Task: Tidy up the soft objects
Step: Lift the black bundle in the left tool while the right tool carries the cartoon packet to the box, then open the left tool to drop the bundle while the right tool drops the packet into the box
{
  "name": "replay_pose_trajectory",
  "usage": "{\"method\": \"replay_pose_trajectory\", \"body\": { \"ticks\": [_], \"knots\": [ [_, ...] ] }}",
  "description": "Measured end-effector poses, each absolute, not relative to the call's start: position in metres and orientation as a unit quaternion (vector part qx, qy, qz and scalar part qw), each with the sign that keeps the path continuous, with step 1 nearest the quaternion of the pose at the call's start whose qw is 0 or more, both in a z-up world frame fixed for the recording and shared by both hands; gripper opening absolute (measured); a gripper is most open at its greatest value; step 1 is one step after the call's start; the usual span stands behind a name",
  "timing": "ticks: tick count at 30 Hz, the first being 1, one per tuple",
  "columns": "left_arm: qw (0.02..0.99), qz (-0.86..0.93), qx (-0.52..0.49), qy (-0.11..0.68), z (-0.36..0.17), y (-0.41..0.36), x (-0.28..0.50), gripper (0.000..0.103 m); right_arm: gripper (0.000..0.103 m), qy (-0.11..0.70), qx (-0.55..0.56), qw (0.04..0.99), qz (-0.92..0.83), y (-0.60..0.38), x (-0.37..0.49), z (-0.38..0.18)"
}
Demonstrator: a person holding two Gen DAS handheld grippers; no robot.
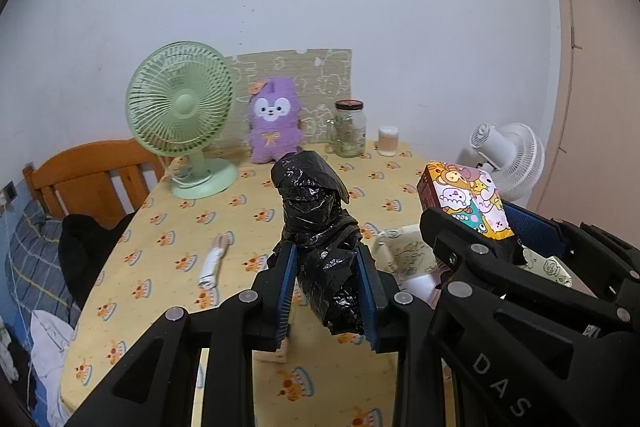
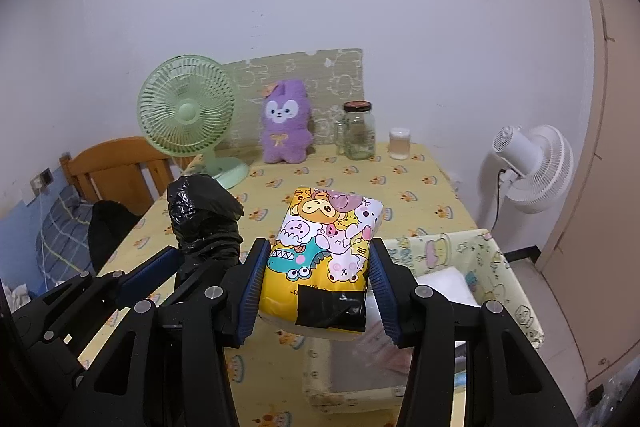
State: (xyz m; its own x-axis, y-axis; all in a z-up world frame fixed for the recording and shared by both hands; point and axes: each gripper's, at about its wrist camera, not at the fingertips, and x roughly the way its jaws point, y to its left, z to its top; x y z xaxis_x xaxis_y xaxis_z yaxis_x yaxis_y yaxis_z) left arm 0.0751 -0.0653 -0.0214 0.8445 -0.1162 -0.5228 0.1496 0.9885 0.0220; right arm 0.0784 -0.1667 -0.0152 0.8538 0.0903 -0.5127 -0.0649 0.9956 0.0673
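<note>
above the yellow tablecloth [image 1: 240,195], black plastic bundle [image 1: 320,247] stands upright, clamped at its lower half between the blue pads of the left gripper [image 1: 326,291]. at 3 o'clock of it, right gripper [image 2: 318,291] pinches the cartoon-print soft pack [image 2: 324,247], jaws about pack-wide, over the fabric bin [image 2: 500,267]. purple plush [image 2: 286,123] at 12 o'clock by the wall.

Both views are evenly lit by soft, slightly dim indoor light from above, with a cool cast. Only faint shadows are thrown on the tabletop [image 1: 224,211]. Small glints are seen on the black plastic bundle [image 1: 320,247]. Edges are bent and vignetted black from 7 to 11 o'clock.
</note>
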Motion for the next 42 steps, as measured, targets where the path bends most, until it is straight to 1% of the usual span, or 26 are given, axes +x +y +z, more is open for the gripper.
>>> {"method": "replay_pose_trajectory", "body": {
  "ticks": [14, 25, 35, 37, 38, 39, 40, 42],
  "knots": [
    [0.952, -0.114, 0.046, 0.280, -0.032, -0.113, 0.085, 0.029, 0.052, 0.270, 0.030, 0.962, 0.017, -0.211, 0.084, -0.026],
    [0.938, -0.157, 0.061, 0.304, -0.049, -0.149, 0.094, 0.029, 0.052, 0.290, 0.046, 0.956, -0.016, -0.248, 0.088, -0.045],
    [0.919, -0.188, 0.072, 0.338, -0.067, -0.174, 0.104, 0.033, 0.052, 0.318, 0.069, 0.945, -0.034, -0.271, 0.093, -0.067],
    [0.914, -0.196, 0.077, 0.346, -0.072, -0.179, 0.105, 0.039, 0.052, 0.324, 0.073, 0.943, -0.039, -0.275, 0.094, -0.071],
    [0.912, -0.200, 0.081, 0.350, -0.074, -0.181, 0.106, 0.053, 0.052, 0.326, 0.074, 0.942, -0.041, -0.276, 0.095, -0.073],
    [0.909, -0.201, 0.088, 0.353, -0.075, -0.184, 0.106, 0.073, 0.052, 0.330, 0.075, 0.940, -0.046, -0.278, 0.096, -0.076],
    [0.911, -0.192, 0.097, 0.351, -0.077, -0.186, 0.107, 0.076, 0.052, 0.333, 0.076, 0.939, -0.048, -0.279, 0.097, -0.078],
    [0.914, -0.187, 0.111, 0.343, -0.078, -0.189, 0.105, 0.077, 0.052, 0.339, 0.078, 0.936, -0.050, -0.282, 0.100, -0.082]
  ]
}}
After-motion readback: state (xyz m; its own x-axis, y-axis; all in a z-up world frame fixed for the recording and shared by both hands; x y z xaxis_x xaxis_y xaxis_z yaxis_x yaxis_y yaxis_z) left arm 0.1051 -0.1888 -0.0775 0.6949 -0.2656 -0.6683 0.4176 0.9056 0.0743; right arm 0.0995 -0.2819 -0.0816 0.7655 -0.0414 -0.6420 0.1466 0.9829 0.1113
